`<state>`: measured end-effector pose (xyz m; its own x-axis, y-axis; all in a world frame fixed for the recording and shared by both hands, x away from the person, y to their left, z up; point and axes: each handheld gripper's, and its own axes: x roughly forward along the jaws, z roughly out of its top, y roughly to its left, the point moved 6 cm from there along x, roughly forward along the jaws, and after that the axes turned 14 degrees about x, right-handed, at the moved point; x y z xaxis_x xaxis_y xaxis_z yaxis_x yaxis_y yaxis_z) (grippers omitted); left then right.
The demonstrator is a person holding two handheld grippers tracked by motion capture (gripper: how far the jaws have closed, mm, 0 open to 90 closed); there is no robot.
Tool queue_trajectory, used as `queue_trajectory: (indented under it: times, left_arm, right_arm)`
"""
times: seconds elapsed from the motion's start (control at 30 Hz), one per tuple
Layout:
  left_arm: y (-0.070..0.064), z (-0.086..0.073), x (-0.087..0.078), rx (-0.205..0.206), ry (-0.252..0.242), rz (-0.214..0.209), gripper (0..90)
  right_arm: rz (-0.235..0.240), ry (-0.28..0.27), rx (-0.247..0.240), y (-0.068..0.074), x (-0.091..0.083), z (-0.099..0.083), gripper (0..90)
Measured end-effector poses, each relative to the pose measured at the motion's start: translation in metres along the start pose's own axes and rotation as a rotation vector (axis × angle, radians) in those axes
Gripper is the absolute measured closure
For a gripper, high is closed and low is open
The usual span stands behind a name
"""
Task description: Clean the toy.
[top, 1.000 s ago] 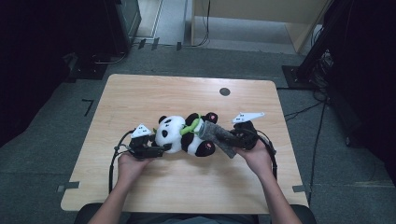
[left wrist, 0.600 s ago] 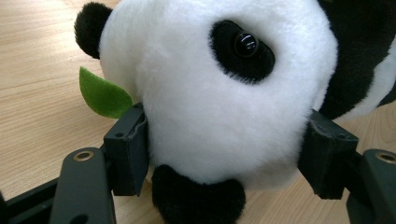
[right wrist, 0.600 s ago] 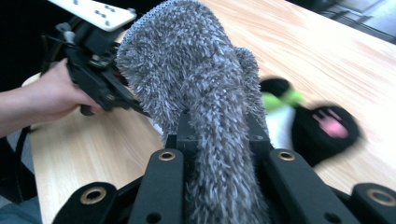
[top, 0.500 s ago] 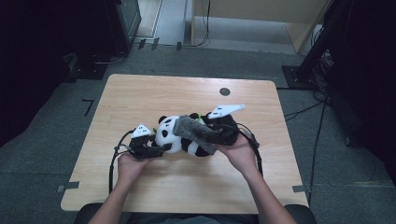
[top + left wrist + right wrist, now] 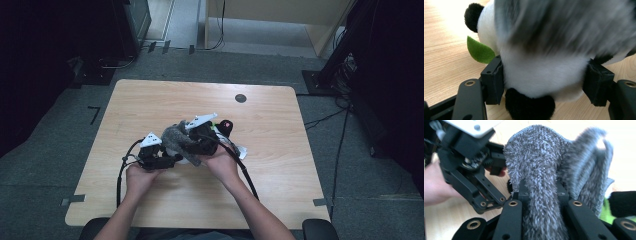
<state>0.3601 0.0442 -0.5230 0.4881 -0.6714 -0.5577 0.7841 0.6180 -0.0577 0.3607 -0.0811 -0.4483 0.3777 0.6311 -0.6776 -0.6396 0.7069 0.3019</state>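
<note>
Fingers of the left gripper [image 5: 544, 82] pinch a white-and-black plush panda [image 5: 541, 77]; right gripper [image 5: 541, 195] clamps a shaggy grey, seemingly cloth, piece [image 5: 539, 170].

No readable text, labels, brands, numbers or signs anywhere. The small white tag [image 5: 241, 150] beside the plush on the light wooden surface [image 5: 280, 170] is too small and blurred to read.

Panda plush [image 5: 541, 75] (blurred, perhaps cloth-draped) between jaws
</note>
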Motion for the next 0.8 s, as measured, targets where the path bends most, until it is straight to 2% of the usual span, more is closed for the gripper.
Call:
queue_trajectory:
  times: [0.2,0.27,0.43,0.5,0.53,0.57,0.73,0.8]
  left_arm:
    - [0.001,-0.001,0.0,-0.023,0.008,-0.009,31.4]
    - [0.0,-0.001,0.0,-0.029,0.01,-0.008,32.0]
    - [0.0,-0.002,0.0,-0.023,0.017,-0.007,32.5]
    - [-0.001,-0.002,0.001,-0.02,0.019,-0.005,32.5]
    - [-0.001,-0.002,0.0,-0.015,0.022,-0.005,32.5]
    - [-0.001,-0.002,0.0,-0.013,0.025,-0.006,32.5]
    - [-0.001,-0.002,0.0,-0.006,0.03,-0.004,32.4]
    - [0.0,-0.001,0.0,-0.022,0.025,-0.01,32.6]
  right_arm:
    - [-0.015,-0.009,-0.026,0.001,0.003,-0.012,76.0]
    - [-0.021,-0.009,-0.05,0.001,0.002,-0.019,76.2]
    - [-0.02,-0.009,-0.068,0.0,-0.003,-0.04,76.6]
    - [-0.022,-0.006,-0.068,0.0,-0.003,-0.042,76.7]
    - [-0.047,-0.004,-0.107,0.001,-0.004,-0.049,76.8]
    - [-0.056,-0.002,-0.116,0.002,-0.005,-0.052,76.8]
    - [-0.063,-0.002,-0.121,0.002,-0.008,-0.06,77.0]
    - [-0.067,0.01,-0.118,-0.001,-0.01,-0.068,77.2]
